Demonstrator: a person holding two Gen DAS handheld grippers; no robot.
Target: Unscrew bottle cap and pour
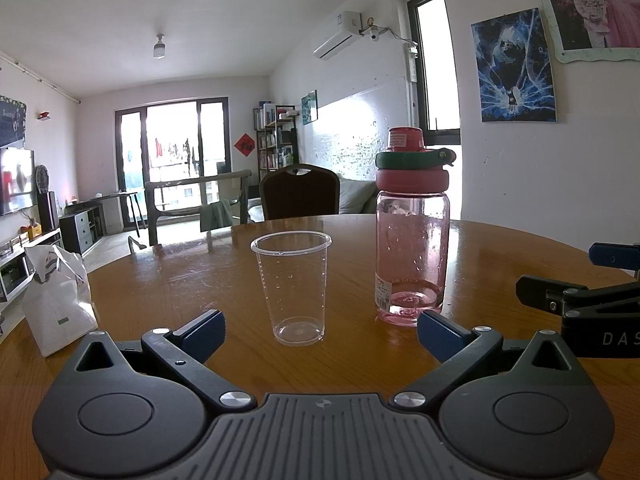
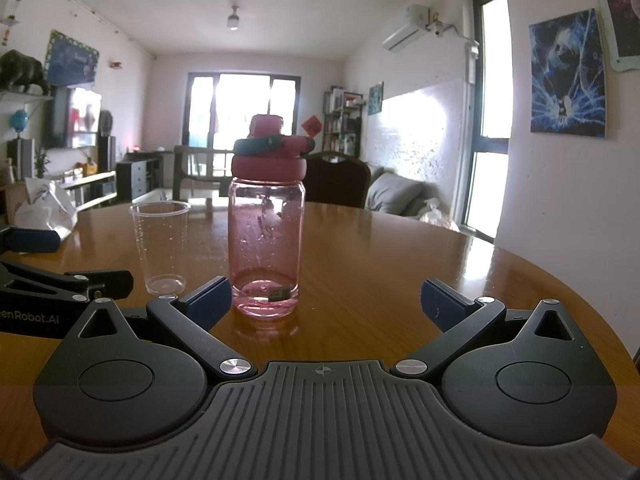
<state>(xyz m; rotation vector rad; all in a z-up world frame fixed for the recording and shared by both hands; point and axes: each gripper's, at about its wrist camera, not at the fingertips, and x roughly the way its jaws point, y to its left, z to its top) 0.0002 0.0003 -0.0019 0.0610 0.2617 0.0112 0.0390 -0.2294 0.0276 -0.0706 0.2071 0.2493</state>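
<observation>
Pink bottle [image 2: 265, 216] stands upright on the round wooden table [image 2: 400, 264], long axis vertical, cap [image 2: 269, 156] on and pointing up; clear plastic cup [image 1: 291, 286] upright just beside it, mouth up. Left gripper [image 1: 320, 330] and right gripper [image 2: 326, 300] both spread wide, holding nothing, short of the bottle.
</observation>
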